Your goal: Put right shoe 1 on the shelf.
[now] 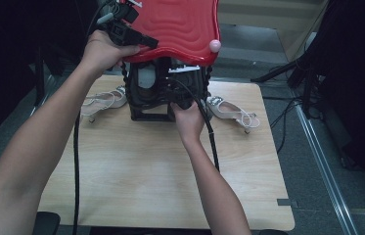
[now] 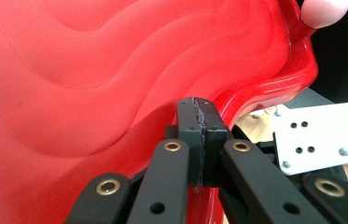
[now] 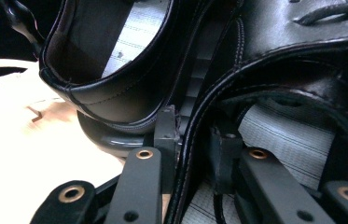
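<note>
At the table's far middle, the collar edge of a black shoe (image 3: 265, 84) inside the black box (image 1: 146, 115) is straddled by the parted right gripper (image 3: 195, 135), while beyond, the red lid (image 1: 180, 24) is clamped raised by the left gripper (image 2: 201, 122).

A studio-like room: dark curtains (image 1: 4, 58), floor cables (image 1: 287, 112).

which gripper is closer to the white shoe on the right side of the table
Right. The right gripper is inside the black box, just left of that white shoe; the left gripper is up on the red lid.
</note>
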Tool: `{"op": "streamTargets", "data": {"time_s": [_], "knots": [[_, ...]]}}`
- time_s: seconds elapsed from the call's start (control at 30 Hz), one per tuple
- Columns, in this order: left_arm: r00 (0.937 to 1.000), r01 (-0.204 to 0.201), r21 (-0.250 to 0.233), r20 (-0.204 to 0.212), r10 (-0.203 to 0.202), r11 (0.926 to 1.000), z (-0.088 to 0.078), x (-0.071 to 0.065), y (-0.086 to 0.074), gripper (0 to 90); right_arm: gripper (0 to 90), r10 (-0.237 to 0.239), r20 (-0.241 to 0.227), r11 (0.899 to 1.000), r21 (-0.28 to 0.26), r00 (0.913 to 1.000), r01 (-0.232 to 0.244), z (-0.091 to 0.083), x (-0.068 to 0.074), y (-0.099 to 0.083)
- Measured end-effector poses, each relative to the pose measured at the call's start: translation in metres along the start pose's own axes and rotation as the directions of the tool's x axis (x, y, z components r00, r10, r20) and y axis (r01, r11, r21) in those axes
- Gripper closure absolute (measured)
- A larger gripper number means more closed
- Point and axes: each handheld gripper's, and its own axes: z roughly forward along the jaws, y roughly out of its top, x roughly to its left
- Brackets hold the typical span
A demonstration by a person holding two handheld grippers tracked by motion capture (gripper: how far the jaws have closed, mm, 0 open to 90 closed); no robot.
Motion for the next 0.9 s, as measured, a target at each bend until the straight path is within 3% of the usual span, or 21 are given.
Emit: {"op": "streamTargets", "data": {"time_s": [0.43,0.67,0.8,0.9], "knots": [[0.9999,-0.004,-0.005,-0.014,0.004,1.0000,0.000,-0.001,0.000,90.0,64.3,0.029,-0.087,1.000,0.007,0.9957,-0.029,-0.006,-0.002,0.002],[0.9998,-0.006,-0.004,-0.020,0.005,1.0000,0.000,-0.002,0.000,90.0,70.5,0.009,-0.088,1.000,-0.001,0.9961,-0.009,-0.022,0.000,0.002],[0.9998,-0.004,-0.005,-0.020,0.004,1.0000,0.001,-0.002,0.000,90.0,73.3,0.013,-0.118,1.000,-0.007,0.9929,-0.014,-0.035,-0.002,-0.002],[0.9998,-0.004,-0.005,-0.021,0.004,1.0000,0.001,-0.002,0.000,90.0,81.5,0.012,-0.142,1.000,-0.016,0.9898,-0.014,-0.048,-0.004,-0.004]]}}
